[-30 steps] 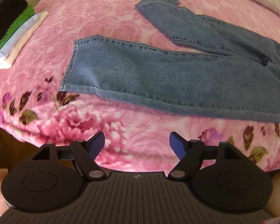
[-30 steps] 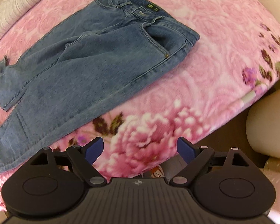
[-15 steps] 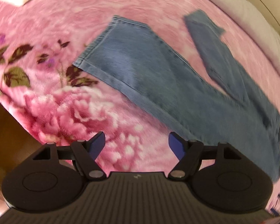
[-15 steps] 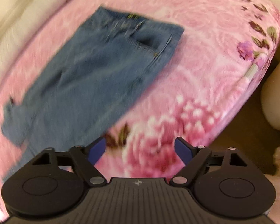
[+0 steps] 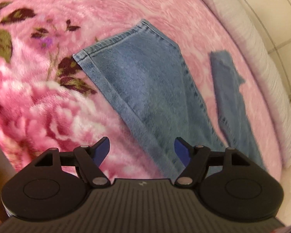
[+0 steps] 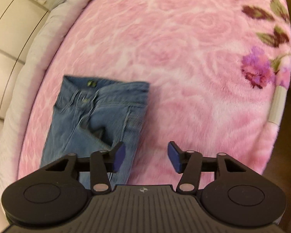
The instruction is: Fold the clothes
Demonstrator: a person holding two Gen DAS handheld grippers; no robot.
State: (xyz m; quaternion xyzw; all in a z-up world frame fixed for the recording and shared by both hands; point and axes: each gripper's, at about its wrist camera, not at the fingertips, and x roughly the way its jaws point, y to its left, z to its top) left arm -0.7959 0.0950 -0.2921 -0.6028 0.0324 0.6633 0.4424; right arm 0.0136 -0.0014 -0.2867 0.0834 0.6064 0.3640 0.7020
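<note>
Blue jeans lie flat on a pink floral blanket. In the left wrist view the near leg [image 5: 145, 89] runs from its hem at upper left down toward my left gripper [image 5: 142, 152], which is open and empty just above the leg. The other leg [image 5: 229, 91] lies apart to the right. In the right wrist view the waistband end of the jeans [image 6: 99, 112] lies at the left. My right gripper [image 6: 146, 156] is open and empty, its left finger over the jeans' side edge, its right finger over bare blanket.
The pink blanket [image 6: 184, 48] covers the bed, with its edge and a white label at the right [image 6: 277, 104]. A pale quilted bolster [image 5: 261, 62] and cream padded headboard [image 6: 7, 29] border the far side.
Both grippers have swung in and down toward the jeans. The left view turned from the whole jeans to the leg hem; the right view closed in on the waistband. The folded pile left view.
</note>
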